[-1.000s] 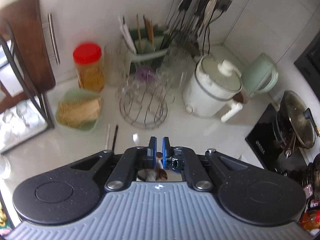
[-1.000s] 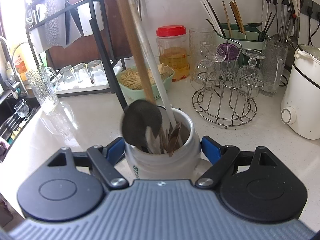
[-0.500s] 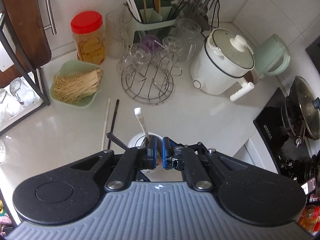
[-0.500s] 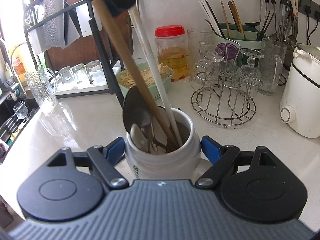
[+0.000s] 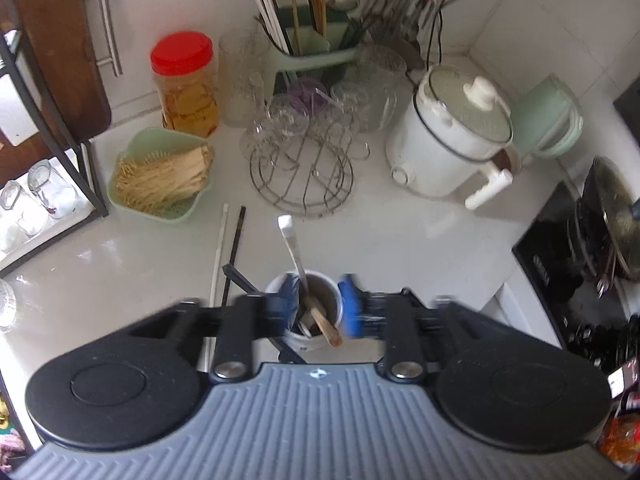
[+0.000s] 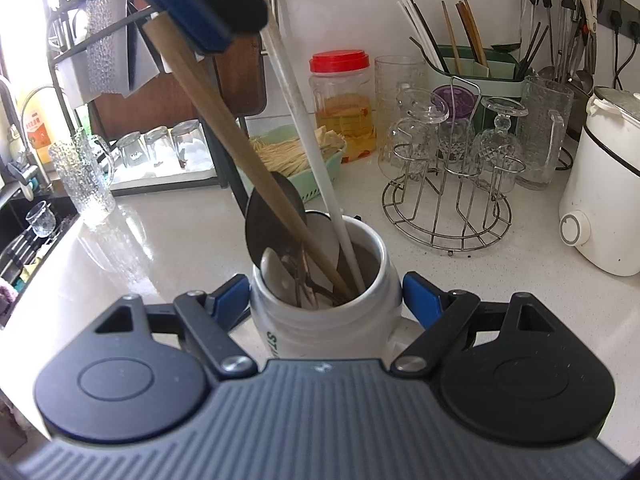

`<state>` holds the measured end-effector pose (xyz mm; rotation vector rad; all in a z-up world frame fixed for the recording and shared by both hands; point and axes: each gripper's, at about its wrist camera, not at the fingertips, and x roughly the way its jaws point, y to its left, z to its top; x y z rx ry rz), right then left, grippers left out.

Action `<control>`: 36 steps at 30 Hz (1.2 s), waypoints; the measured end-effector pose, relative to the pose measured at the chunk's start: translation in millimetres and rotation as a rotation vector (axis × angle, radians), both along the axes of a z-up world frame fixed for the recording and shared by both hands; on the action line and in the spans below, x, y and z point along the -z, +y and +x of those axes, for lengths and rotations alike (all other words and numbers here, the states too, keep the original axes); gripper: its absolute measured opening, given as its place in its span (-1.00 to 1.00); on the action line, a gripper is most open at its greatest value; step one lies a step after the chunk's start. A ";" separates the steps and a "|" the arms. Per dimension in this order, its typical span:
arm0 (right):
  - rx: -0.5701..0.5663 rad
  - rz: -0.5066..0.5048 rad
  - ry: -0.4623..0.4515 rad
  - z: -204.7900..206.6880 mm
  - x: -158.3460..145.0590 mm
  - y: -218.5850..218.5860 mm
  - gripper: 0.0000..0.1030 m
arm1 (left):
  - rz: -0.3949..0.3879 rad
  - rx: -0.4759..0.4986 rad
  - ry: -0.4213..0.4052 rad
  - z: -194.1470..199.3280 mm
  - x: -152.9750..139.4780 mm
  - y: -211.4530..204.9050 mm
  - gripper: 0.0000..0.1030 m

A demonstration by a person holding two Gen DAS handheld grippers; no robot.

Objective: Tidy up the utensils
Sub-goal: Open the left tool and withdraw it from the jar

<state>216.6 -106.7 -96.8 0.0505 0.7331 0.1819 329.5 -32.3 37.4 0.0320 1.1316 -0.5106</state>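
On the white tabletop (image 6: pixel 168 236) the right gripper (image 6: pixel 326 300) clamps both pads against a white jar (image 6: pixel 320 332) near the front edge. Above the jar, the left gripper (image 5: pixel 318 306) is opening, its blue pads apart on either side of a wooden-handled utensil (image 6: pixel 224 136) that leans in the jar beside a white-handled utensil (image 6: pixel 308 136), pressing on neither.

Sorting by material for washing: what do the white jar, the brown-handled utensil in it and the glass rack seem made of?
White jar: probably glazed ceramic, given its glossy, thick rim. Brown-handled utensil: looks like wood or bamboo, matte tan. Glass rack: bare metal wire with a silvery shine.
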 end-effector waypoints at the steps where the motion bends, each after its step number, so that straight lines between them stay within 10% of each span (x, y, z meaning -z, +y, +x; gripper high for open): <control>1: -0.002 -0.002 0.000 0.3 -0.2 0.2 0.66 | -0.015 -0.013 -0.016 -2.8 -2.6 2.9 0.03; 11: -0.027 -0.015 0.002 2.5 -0.4 0.0 0.67 | -0.141 -0.213 -0.139 -48.1 -10.1 45.0 0.17; 25: -0.089 -0.009 0.017 7.4 -2.3 -7.3 0.67 | -0.086 -0.502 -0.135 -96.6 40.5 114.0 0.17; 36: -0.093 -0.007 0.025 9.0 -2.4 -7.4 0.66 | -0.057 -0.453 -0.068 -53.4 99.0 125.9 0.17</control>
